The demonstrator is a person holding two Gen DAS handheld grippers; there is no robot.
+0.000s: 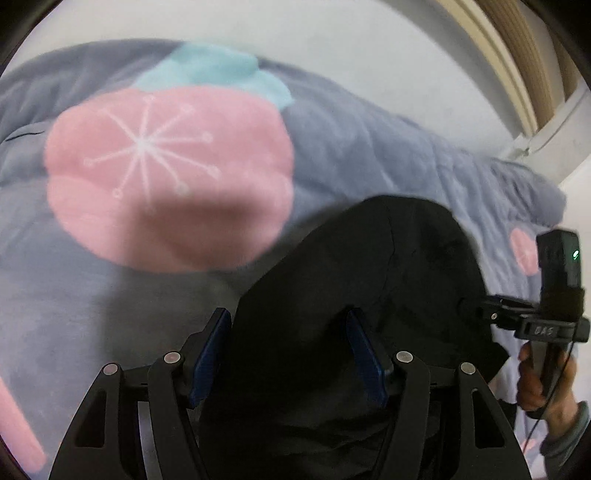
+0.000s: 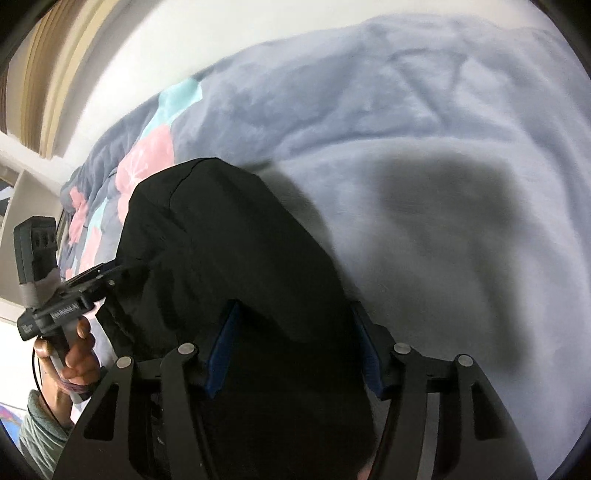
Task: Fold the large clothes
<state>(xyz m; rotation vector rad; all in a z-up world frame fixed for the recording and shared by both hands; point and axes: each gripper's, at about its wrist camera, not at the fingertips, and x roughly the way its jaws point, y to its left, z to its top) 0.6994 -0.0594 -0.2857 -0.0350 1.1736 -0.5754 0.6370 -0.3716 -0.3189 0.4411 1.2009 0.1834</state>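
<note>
A black garment [image 1: 369, 273] hangs bunched between both grippers above a bed. My left gripper [image 1: 290, 328] has its blue pads apart with black cloth filling the gap between them; the cloth drapes over the jaws. My right gripper [image 2: 295, 325] shows the same, pads apart with the black garment [image 2: 229, 251] lying between and over them. In the left wrist view the right gripper [image 1: 476, 308] touches the garment's right edge. In the right wrist view the left gripper [image 2: 110, 275] meets the garment's left edge.
A grey-blue fleece blanket [image 1: 369, 147] with a pink flower [image 1: 166, 177] and teal patch [image 1: 214, 70] covers the bed. It also shows in the right wrist view [image 2: 424, 166]. A white wall [image 1: 332, 29] and a wooden frame [image 1: 509, 48] stand behind.
</note>
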